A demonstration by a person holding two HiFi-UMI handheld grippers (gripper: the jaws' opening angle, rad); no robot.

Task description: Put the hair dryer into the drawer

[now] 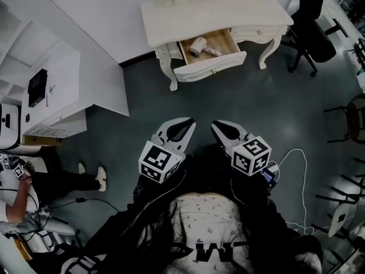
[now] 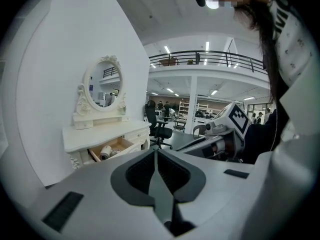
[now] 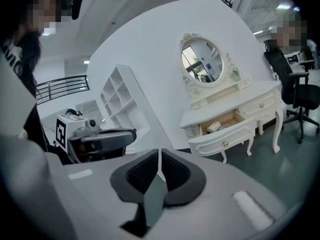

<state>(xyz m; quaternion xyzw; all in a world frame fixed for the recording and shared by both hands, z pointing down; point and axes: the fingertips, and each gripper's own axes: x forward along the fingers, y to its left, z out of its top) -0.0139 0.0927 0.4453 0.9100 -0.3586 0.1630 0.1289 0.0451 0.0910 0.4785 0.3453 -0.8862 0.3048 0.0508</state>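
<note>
We find the white dressing table against the wall at the top of the head view, well apart from us across open floor. Its drawer is pulled out toward us.

The left gripper and the right gripper are held side by side close to our body, both pointing toward the table. On each, the jaws are closed pad against pad, with nothing between them.

The hair dryer lies inside the open drawer, toward its left side, body to the left and handle to the right. Its long axis therefore runs along the drawer front, crosswise to both grippers. It lies straight ahead of them; the right gripper lines up slightly better with the drawer, but neither is meaningfully nearer.

We judge placement complete. At most, a push on the drawer front remains.
</note>
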